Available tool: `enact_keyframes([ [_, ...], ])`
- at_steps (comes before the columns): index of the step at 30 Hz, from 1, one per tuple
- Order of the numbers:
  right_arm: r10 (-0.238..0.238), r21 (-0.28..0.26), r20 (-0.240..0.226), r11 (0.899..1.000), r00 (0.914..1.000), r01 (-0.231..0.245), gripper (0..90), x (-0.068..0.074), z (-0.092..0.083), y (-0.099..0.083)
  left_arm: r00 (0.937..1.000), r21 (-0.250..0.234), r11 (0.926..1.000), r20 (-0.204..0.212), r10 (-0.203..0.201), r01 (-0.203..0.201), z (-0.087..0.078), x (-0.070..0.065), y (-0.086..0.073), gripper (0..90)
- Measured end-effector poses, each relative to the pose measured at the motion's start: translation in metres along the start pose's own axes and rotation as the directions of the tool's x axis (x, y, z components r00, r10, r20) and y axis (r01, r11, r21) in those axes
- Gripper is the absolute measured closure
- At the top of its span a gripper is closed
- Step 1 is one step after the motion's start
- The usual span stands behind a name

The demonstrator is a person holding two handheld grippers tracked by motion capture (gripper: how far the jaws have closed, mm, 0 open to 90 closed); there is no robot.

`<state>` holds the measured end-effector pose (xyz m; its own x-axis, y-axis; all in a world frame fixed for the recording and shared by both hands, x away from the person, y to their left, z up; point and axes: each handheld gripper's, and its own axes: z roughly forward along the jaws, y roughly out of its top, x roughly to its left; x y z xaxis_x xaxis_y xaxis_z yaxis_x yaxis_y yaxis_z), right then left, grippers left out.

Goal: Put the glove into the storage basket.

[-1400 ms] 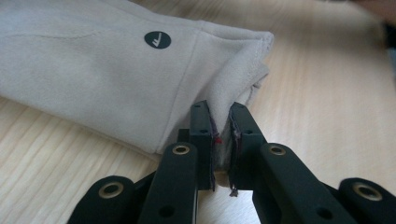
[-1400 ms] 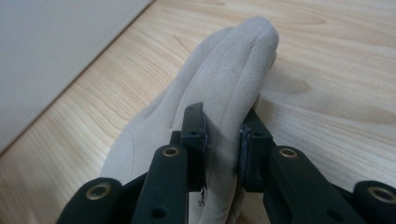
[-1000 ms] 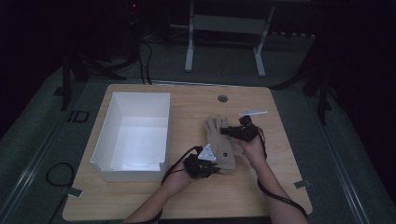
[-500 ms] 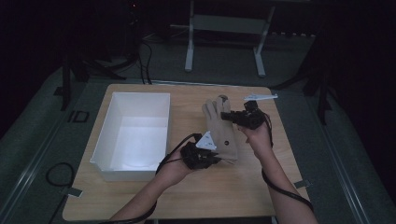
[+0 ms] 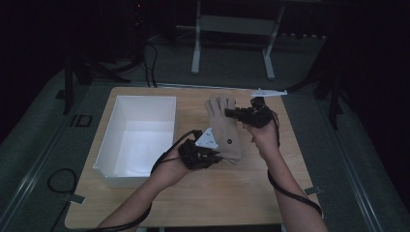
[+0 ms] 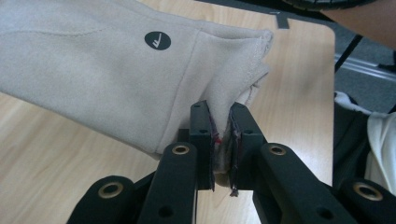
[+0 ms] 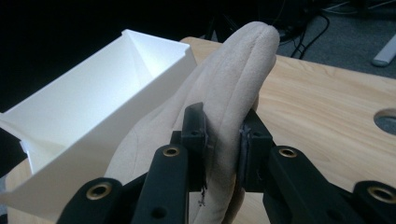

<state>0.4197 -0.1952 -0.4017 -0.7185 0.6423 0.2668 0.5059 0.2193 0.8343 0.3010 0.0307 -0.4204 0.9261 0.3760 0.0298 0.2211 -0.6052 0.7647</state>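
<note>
A beige fabric glove (image 5: pixel 223 126) with a small round black logo hangs stretched above the wooden table (image 5: pixel 203 203), held at both ends. My left gripper (image 5: pixel 215 158) is shut on its cuff edge (image 6: pixel 224 151) at the near end. My right gripper (image 5: pixel 231 114) is shut on its finger end (image 7: pixel 224 144) at the far side. In the left gripper view the glove (image 6: pixel 102 70) spreads up and to the left of the jaws. The fingers (image 7: pixel 243 70) curve up over the jaws in the right gripper view.
An open white box (image 5: pixel 138 137) stands on the table's left half, close beside the glove; it also shows at the left of the right gripper view (image 7: pixel 84 116). A round hole (image 7: pixel 387 120) is cut in the tabletop near its far edge. Dark floor and stand legs surround the table.
Both grippers have risen with the glove, lifting it off the tabletop; it lay flat a second ago. The right hand has shifted toward the far edge, stretching the glove.
</note>
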Motion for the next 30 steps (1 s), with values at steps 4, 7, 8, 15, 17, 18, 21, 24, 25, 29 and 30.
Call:
enact_keyframes([
  [4, -0.010, -0.007, -0.003, 1.000, 0.9999, 0.010, 76.0, 0.006, 0.003, 0.011, 0.9999, -0.001, 0.9999, -0.012, -0.011, 0.011, -0.013, 0.007, -0.001, 82.6],
  [7, -0.012, -0.015, -0.014, 1.000, 0.9998, 0.012, 76.0, 0.010, 0.006, 0.018, 0.9997, -0.003, 0.9999, -0.021, -0.014, 0.013, -0.023, 0.011, -0.004, 82.6],
  [8, -0.013, -0.014, -0.018, 1.000, 0.9998, 0.013, 76.1, 0.011, 0.007, 0.019, 0.9997, -0.005, 0.9999, -0.021, -0.013, 0.013, -0.027, 0.012, -0.005, 82.6],
  [15, -0.039, -0.021, -0.036, 0.999, 0.9986, 0.038, 76.1, 0.029, 0.019, 0.031, 0.9991, -0.014, 0.9995, -0.033, -0.028, 0.028, -0.046, 0.018, -0.014, 82.6],
  [17, -0.043, -0.025, -0.042, 0.999, 0.9982, 0.042, 76.1, 0.034, 0.023, 0.034, 0.9987, -0.012, 0.9995, -0.041, -0.028, 0.028, -0.051, 0.020, -0.017, 82.6],
  [18, -0.045, -0.024, -0.047, 0.999, 0.9979, 0.044, 76.1, 0.036, 0.024, 0.036, 0.9986, -0.016, 0.9993, -0.041, -0.034, 0.033, -0.054, 0.021, -0.019, 82.6],
  [21, -0.059, -0.025, -0.052, 0.998, 0.9969, 0.057, 76.1, 0.044, 0.030, 0.041, 0.9977, -0.017, 0.9989, -0.051, -0.045, 0.044, -0.062, 0.023, -0.025, 82.6],
  [24, -0.063, -0.026, -0.057, 0.998, 0.9964, 0.062, 76.0, 0.050, 0.035, 0.045, 0.9968, -0.011, 0.9987, -0.062, -0.050, 0.049, -0.070, 0.026, -0.029, 82.6],
  [25, -0.063, -0.023, -0.063, 0.998, 0.9960, 0.061, 76.0, 0.052, 0.038, 0.047, 0.9965, -0.014, 0.9986, -0.066, -0.052, 0.051, -0.072, 0.026, -0.030, 82.6],
  [29, -0.063, -0.023, -0.075, 0.998, 0.9952, 0.062, 76.0, 0.060, 0.046, 0.051, 0.9953, -0.014, 0.9984, -0.080, -0.056, 0.055, -0.082, 0.027, -0.036, 82.6],
  [30, -0.068, -0.022, -0.079, 0.998, 0.9945, 0.066, 76.0, 0.061, 0.048, 0.052, 0.9947, -0.015, 0.9984, -0.087, -0.056, 0.054, -0.085, 0.027, -0.037, 82.6],
])
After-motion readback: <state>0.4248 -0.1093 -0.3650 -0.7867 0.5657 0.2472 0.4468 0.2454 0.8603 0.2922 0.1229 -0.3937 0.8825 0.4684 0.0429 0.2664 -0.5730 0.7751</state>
